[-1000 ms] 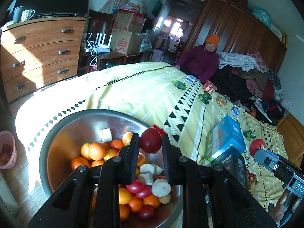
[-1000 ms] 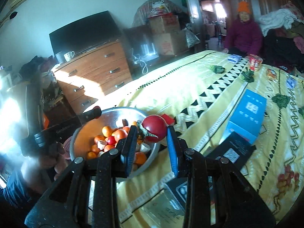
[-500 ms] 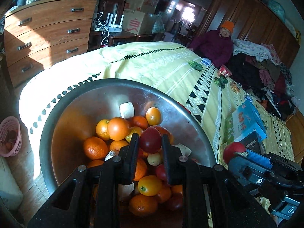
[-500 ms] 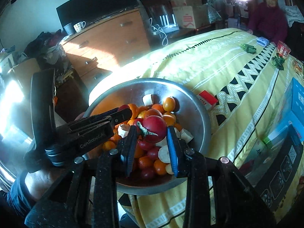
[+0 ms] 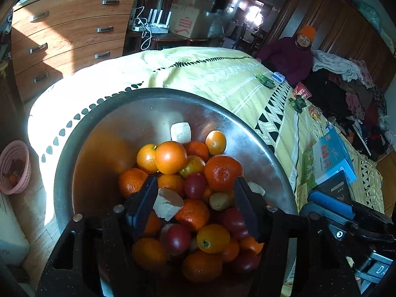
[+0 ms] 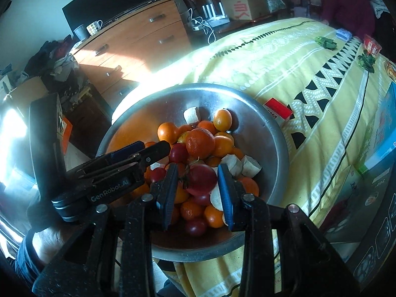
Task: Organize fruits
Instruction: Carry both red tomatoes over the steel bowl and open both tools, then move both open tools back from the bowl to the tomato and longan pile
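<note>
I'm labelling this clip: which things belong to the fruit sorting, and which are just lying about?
Job:
metal bowl
oranges
red tomato between opening right gripper
left gripper, opening

Lying about:
blue box
red carton
spotted mug
pink basket

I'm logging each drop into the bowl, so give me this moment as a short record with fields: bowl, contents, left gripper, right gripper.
bowl: metal bowl on the yellow bedspread
contents: oranges, red tomatoes, pale root chunks
left gripper: left gripper over the pile, jaws opening, nothing pressed between them
right gripper: right gripper over the bowl, jaws opening, red tomato between them, gaps on both sides
</note>
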### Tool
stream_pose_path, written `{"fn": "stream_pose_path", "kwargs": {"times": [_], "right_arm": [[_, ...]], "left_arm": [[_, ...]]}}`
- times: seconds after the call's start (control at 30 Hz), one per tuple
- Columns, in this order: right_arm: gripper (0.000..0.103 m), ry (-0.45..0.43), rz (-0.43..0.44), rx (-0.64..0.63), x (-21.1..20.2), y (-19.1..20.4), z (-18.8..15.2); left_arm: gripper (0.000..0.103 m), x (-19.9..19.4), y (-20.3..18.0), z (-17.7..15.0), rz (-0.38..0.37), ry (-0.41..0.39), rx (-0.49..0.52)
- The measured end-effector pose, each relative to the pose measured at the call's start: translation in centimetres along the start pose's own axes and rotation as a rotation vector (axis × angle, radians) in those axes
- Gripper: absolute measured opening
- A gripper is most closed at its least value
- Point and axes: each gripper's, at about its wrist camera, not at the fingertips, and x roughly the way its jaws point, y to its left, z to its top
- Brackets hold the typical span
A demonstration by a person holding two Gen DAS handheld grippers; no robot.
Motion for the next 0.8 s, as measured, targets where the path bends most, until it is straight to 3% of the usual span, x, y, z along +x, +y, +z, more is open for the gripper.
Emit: {"fn": "stream_pose_path", "kwargs": {"times": [0.03,0.1,0.2,0.3,0.4,0.5,0.57,0.67,0.8], "right_arm": [[0.053,-0.006,0.0,0.001,-0.3,0.0,0.0],[0.066,-0.024,-0.002,-0.006,-1.1,0.3,0.1],[0.066,-0.084,-0.012,-0.034,-3.8,0.9,0.2],[0.066,-0.201,-0.023,-0.059,-8.5,0.9,-0.5],[0.068,-0.388,-0.124,-0.042,-15.2,-1.3,-2.6],[0.096,-0.515,-0.326,0.084,-20.6,-6.4,-6.5],[0.097,-0.503,-0.449,0.2,-22.0,-10.8,-9.3],[0.097,-0.393,-0.579,0.357,-21.4,-17.2,-13.5],[0.094,-0.212,-0.623,0.545,-18.4,-24.7,-18.1]], "left_arm": [[0.067,0.0,-0.1,0.0,0.005,0.002,0.002],[0.073,0.0,-0.3,0.1,0.013,0.006,0.002],[0.075,-0.8,-1.0,0.4,0.002,-0.026,0.002],[0.075,-1.9,-2.5,0.9,-0.026,-0.067,0.033],[0.075,-4.2,-4.9,1.1,-0.086,-0.131,0.087],[0.076,-6.6,-7.7,0.6,-0.171,-0.177,0.153],[0.078,-7.9,-9.8,-0.2,-0.229,-0.192,0.203],[0.084,-9.1,-12.5,-1.6,-0.287,-0.195,0.257],[0.084,-9.2,-15.5,-3.5,-0.321,-0.159,0.313]]}}
